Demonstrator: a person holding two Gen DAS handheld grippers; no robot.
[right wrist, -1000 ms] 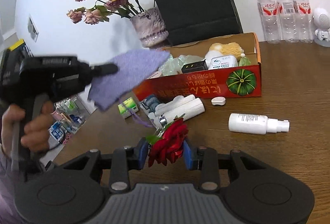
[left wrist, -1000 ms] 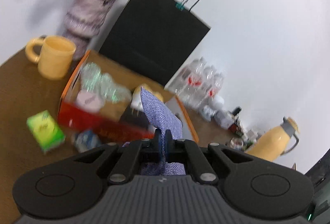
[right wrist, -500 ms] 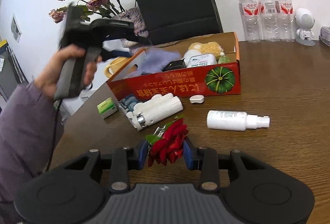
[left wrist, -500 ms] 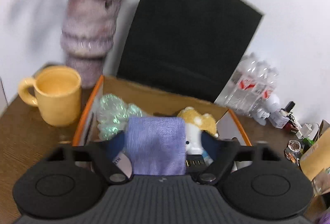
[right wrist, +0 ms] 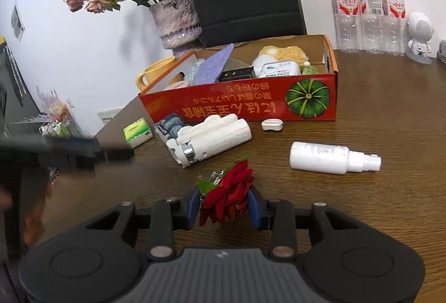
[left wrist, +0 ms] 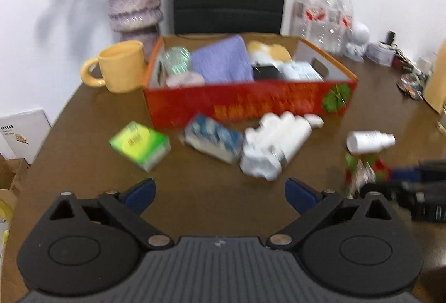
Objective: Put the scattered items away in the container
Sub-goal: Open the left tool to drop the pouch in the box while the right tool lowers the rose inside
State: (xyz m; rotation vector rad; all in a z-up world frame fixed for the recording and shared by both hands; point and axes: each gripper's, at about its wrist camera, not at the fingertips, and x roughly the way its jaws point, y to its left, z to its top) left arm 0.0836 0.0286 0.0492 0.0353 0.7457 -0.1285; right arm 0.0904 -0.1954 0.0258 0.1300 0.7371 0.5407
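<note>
Since a second ago the folded lilac cloth (left wrist: 223, 63) has left the left gripper (left wrist: 220, 191), whose jaws have just been opening and now stand wide and empty. It lies in the red cardboard box (right wrist: 331, 57) ahead, beside a black case and white packet. The right gripper (right wrist: 224, 206) clamps the soft red fabric rose (right wrist: 228, 198); light and crushable, it is best held by its bloom.

Both wrist views look down across the table (left wrist: 83, 118) toward the same red box (right wrist: 239, 103).
</note>
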